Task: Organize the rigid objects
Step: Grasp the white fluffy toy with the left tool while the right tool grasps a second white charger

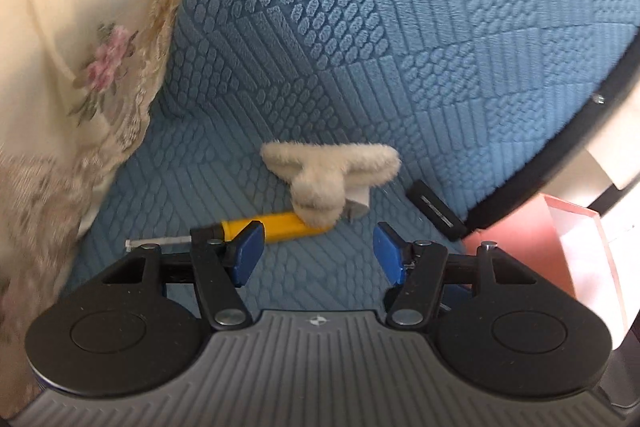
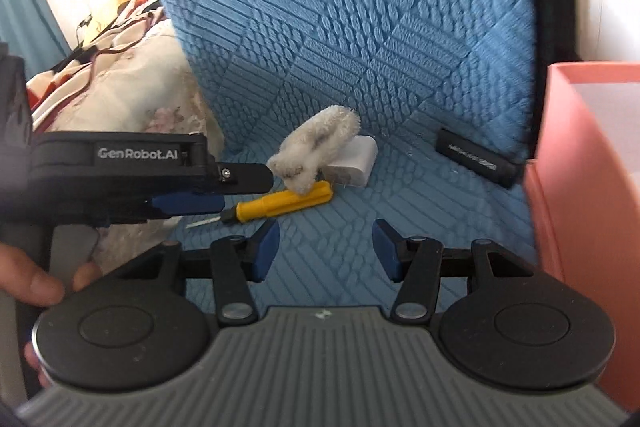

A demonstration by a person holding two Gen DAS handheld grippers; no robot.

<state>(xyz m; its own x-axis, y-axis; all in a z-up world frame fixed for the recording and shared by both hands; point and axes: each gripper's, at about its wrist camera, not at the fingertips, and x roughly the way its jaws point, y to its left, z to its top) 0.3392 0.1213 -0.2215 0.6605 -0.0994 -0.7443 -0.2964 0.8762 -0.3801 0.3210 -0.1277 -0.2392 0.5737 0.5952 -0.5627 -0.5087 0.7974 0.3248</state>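
On the blue quilted chair seat (image 1: 320, 99) lie a yellow-handled screwdriver (image 1: 276, 225) with a clear shaft, a fluffy cream hair claw (image 1: 328, 175) resting across its handle end, a white plug (image 2: 354, 161) behind the claw, and a flat black bar (image 1: 436, 209) to the right. My left gripper (image 1: 318, 253) hovers open just in front of the screwdriver, nothing between its blue pads (image 1: 248, 253). In the right wrist view the left gripper (image 2: 240, 193) reaches in from the left beside the screwdriver (image 2: 280, 207). My right gripper (image 2: 326, 251) stands open and empty, short of the items.
A pink box (image 2: 592, 195) stands at the seat's right edge, just past the black bar (image 2: 474, 157). A cream floral cushion (image 1: 72, 67) crowds the left side. The chair's black rim (image 1: 560, 163) curves along the right. A hand (image 2: 36, 279) shows at lower left.
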